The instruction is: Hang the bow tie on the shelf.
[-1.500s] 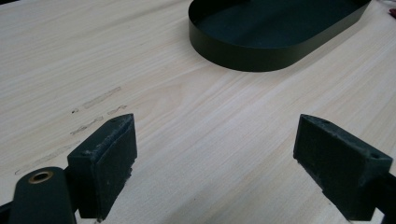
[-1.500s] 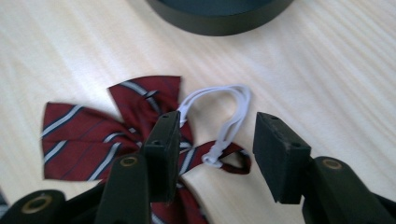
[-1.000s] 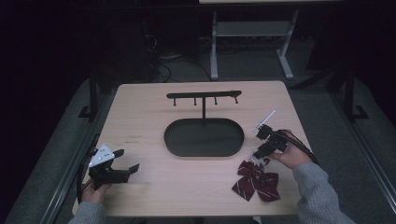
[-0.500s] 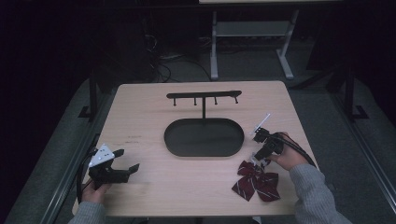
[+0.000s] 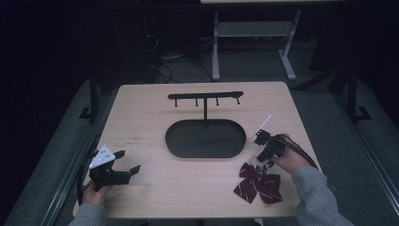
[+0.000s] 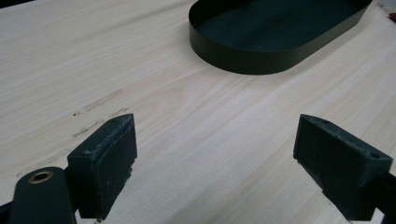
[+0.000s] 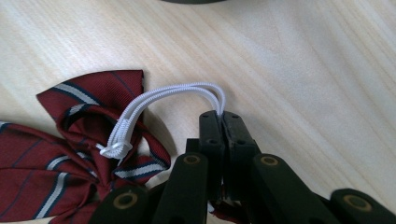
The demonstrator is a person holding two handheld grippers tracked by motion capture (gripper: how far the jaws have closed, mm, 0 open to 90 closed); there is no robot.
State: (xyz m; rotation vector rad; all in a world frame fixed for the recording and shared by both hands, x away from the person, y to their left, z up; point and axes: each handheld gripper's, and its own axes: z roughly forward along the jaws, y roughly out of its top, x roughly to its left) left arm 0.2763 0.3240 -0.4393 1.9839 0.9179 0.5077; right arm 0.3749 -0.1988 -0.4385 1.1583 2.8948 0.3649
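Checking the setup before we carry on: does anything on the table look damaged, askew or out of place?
Nothing serious. The table has a few scuff marks near the left gripper. The bow tie lies flat, its white elastic loop pinched by the right gripper. The stand is upright.

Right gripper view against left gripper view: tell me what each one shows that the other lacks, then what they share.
Right gripper view alone: the right gripper, jaws shut on the white elastic loop of the maroon striped bow tie lying on the table. Left gripper view alone: the left gripper, jaws wide apart with nothing between them. Both: the wooden table and the black oval tray, of which the right gripper view catches just an edge.
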